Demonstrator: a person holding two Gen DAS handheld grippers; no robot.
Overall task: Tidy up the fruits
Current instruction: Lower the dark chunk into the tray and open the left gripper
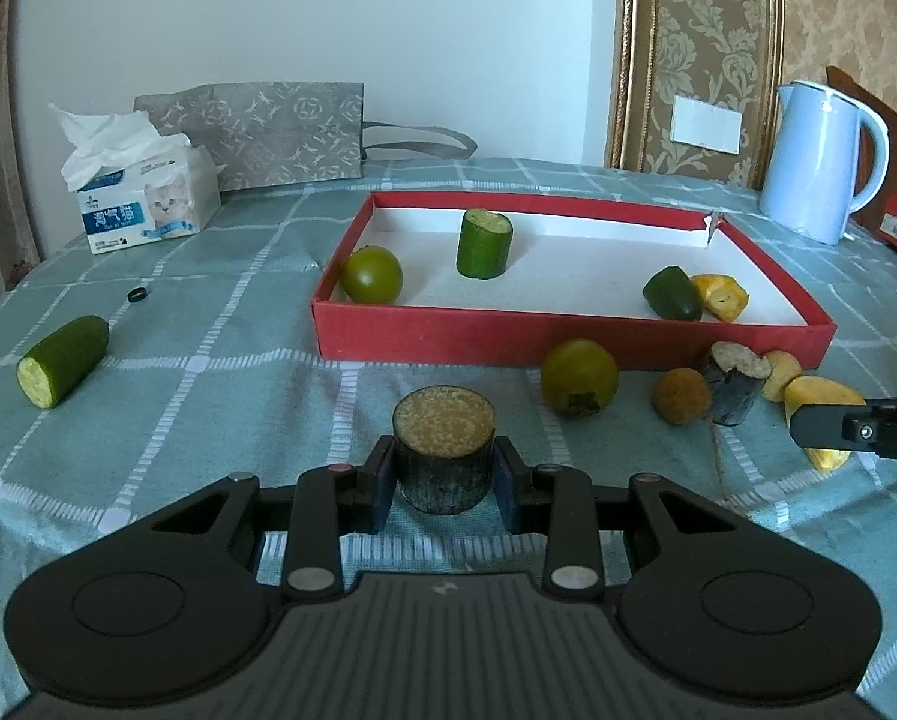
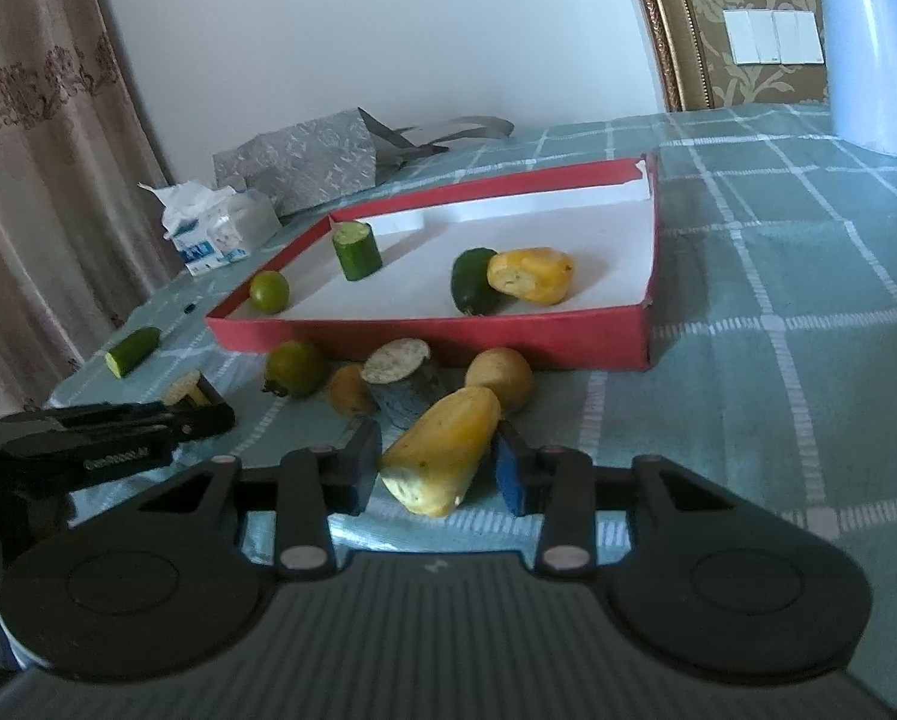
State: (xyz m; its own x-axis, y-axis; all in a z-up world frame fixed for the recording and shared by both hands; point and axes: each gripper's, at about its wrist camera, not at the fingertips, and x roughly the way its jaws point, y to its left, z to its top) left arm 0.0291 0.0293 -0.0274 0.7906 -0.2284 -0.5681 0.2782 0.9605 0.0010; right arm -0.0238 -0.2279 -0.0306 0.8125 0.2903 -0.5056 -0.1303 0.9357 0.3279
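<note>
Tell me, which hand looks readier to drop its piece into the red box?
Probably the left. The left gripper is shut on the dark stub. The right gripper's pads don't visibly press the yellow piece. Both face the red box.

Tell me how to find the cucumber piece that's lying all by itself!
Start at the red box in the middle of the checked tablecloth. Go left, past the box's edge and toward the tissue pack. There a green cucumber piece lies on its side, alone on the cloth, while the other cucumber piece stands upright inside the box.
</note>
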